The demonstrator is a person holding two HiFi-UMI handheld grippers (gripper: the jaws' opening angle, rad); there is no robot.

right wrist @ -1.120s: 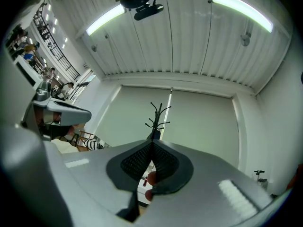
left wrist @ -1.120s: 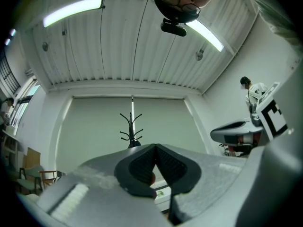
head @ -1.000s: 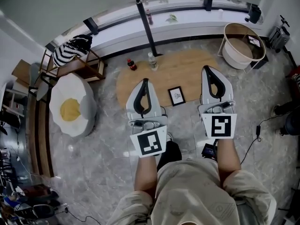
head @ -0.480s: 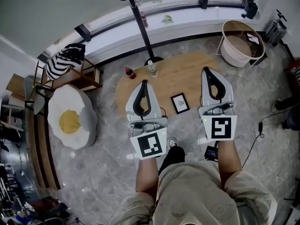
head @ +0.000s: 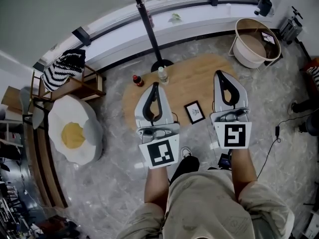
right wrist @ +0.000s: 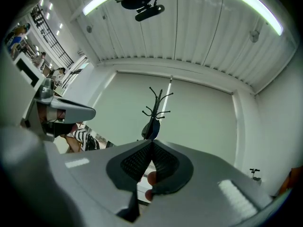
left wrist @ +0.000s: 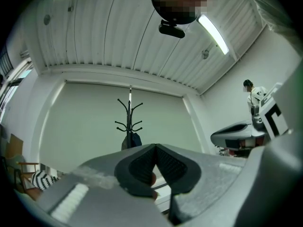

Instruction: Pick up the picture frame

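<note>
The picture frame [head: 195,112], small and black-edged with a white print, lies flat on the near part of an oval wooden table [head: 192,81]. In the head view it shows between my two grippers, far below them. My left gripper [head: 155,85] is shut with nothing in it; its pads [left wrist: 165,164] meet at the tip. My right gripper [head: 220,74] is shut and empty too, pads [right wrist: 137,161] touching. Both point roughly level towards the far wall. Neither gripper view shows the frame.
A coat stand [head: 148,24] rises from the table's far edge, with a dark bottle [head: 137,80] and a clear bottle [head: 162,74] by its base. An egg-shaped cushion [head: 74,133] lies left, a round basket [head: 256,44] far right, cables [head: 276,131] on the floor right.
The whole scene has slid down and towards me in the head view; the table and frame now sit closer under the grippers. Both grippers stay shut and side by side.
</note>
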